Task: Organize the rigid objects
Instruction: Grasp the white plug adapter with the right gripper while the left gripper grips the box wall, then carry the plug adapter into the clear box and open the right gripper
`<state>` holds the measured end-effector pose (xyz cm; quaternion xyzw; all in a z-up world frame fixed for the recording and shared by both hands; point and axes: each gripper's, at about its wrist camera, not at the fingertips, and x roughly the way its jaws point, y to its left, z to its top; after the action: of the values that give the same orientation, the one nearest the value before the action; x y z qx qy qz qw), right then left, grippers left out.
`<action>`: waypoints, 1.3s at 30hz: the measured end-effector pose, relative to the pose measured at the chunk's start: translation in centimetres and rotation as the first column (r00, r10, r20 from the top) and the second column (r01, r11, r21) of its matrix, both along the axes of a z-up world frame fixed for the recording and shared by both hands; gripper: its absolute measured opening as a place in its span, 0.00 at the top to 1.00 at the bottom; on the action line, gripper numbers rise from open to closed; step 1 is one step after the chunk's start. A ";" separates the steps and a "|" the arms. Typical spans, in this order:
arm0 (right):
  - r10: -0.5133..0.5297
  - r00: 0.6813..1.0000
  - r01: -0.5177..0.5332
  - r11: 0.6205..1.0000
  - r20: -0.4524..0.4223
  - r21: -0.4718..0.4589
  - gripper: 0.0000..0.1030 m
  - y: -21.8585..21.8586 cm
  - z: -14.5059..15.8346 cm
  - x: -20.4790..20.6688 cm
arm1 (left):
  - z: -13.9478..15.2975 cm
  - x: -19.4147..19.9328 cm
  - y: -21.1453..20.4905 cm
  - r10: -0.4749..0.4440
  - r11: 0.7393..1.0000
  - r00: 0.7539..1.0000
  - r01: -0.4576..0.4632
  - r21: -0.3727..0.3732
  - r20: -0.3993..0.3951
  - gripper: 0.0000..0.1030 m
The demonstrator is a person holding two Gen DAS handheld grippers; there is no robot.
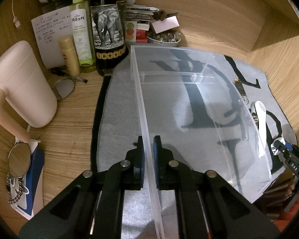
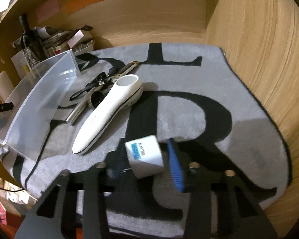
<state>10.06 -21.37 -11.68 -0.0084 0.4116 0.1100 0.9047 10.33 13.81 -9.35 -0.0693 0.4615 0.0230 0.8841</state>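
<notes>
Cube-shaped and white, with a blue label, the small block [image 2: 144, 155] sat at the near edge of the grey lettered mat [image 2: 189, 83], straddled by the right gripper [image 2: 144, 164]. Its left pad looked to be against the block's side, though that finger was blurred; the right pad [image 2: 176, 167] stood a little clear, so the grip was not yet made. The block was tilted, one corner turned toward the camera, so the jaws would likely meet it slightly askew.

On the other side, the left gripper [image 1: 149, 157] was clenched on the near left wall of the clear plastic bin [image 1: 189, 103], one pad inside and one outside. That hand seemed to be steadying the bin.

Beyond the block lay the white handheld device [image 2: 107, 115], its long axis running from near the right gripper up and away toward the back right, close beside the bin's right wall. Behind it sat a tangle of smaller items, among them a metal tube [image 2: 77, 111]; the rest were too jumbled to name.

The bin lay to the left of the right gripper and appeared empty. Judging from that, the block would have to travel leftward over the device and the bin's wall, and the right hand was plainly the nearer one for it.

Farthest back, a wine bottle [image 1: 108, 25] and a green spray bottle [image 1: 81, 35] stood on the wooden desk [image 1: 69, 119].
</notes>
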 end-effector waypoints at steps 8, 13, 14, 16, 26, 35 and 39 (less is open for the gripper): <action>0.020 0.999 -0.020 1.000 0.029 -0.003 0.74 0.9 0.6 0.3 | 0.1 -0.2 0.0 -0.012 1.000 1.000 0.012 0.005 0.005 0.92; 0.051 0.995 -0.051 0.999 0.087 -0.004 0.74 2.4 2.4 0.8 | 0.1 -0.2 -0.1 -0.027 1.000 1.000 0.027 0.012 0.007 0.92; 0.058 0.993 -0.058 0.998 0.101 -0.006 0.74 2.8 2.8 1.0 | 0.1 -0.2 -0.1 -0.029 1.000 1.000 0.029 0.012 0.007 0.92; 0.076 0.988 -0.075 0.997 0.135 -0.007 0.74 3.6 3.9 1.3 | 0.1 -0.2 -0.1 -0.035 0.999 0.999 0.035 0.013 0.009 0.92; 0.166 0.951 -0.177 0.984 0.260 0.019 0.74 8.3 8.3 2.6 | -0.1 -0.3 0.3 -0.051 0.999 0.999 0.051 -0.009 0.019 0.92; 0.296 0.919 -0.312 0.950 0.261 0.019 0.74 14.4 9.0 4.0 | -0.1 -0.4 0.4 -0.062 0.998 0.998 0.062 -0.014 0.028 0.91; 0.355 0.904 -0.367 0.930 0.238 0.005 0.74 17.1 8.6 4.8 | -0.1 -0.4 0.4 -0.063 0.998 0.998 0.064 -0.014 0.031 0.91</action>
<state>14.87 -4.22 -3.08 -0.0745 0.2911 0.2839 0.9105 9.90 14.18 -9.40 -0.0617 0.4501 -0.0098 0.8908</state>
